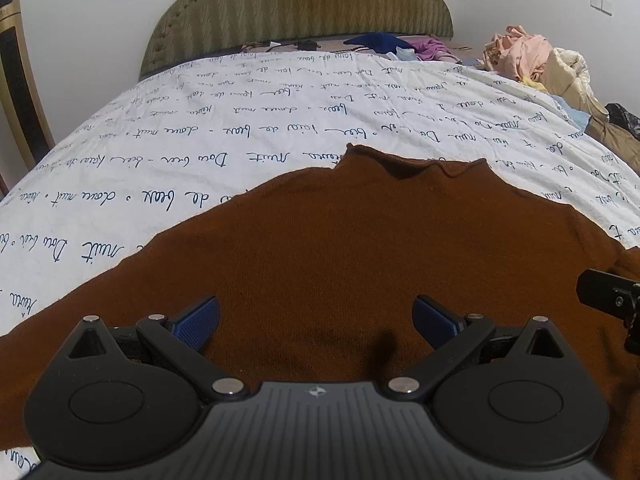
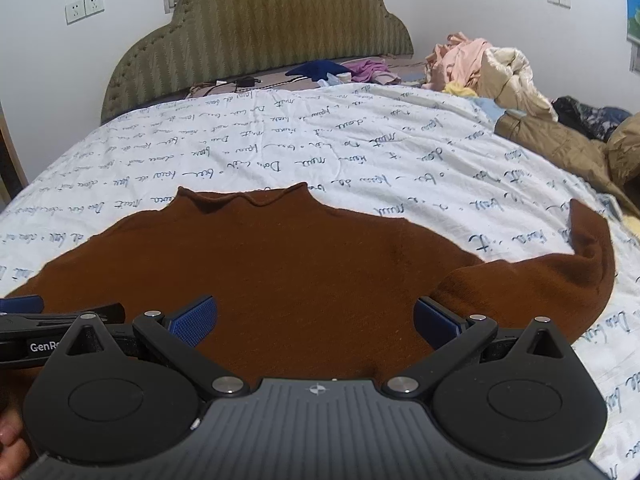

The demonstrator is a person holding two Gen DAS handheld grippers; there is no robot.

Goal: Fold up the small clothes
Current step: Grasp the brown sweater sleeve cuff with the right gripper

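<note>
Grippers: left gripper (image 1: 316, 320) and right gripper (image 2: 316, 320) both spread wide, holding nothing.
Risk: sleeve (image 2: 560, 276) at three o'clock of the brown sweater (image 2: 280, 264) bunches, skewing the fold.

1. Left gripper (image 1: 316, 316): matte black ribbed housing; small compass-like emblem at 12 o'clock of the housing; round discs at 9 and 3 o'clock.
2. Right gripper (image 2: 316, 316): same black build; blue textured pads (image 2: 192, 320); silver pivot pins; white "GenR" lettering at 9 o'clock.
</note>
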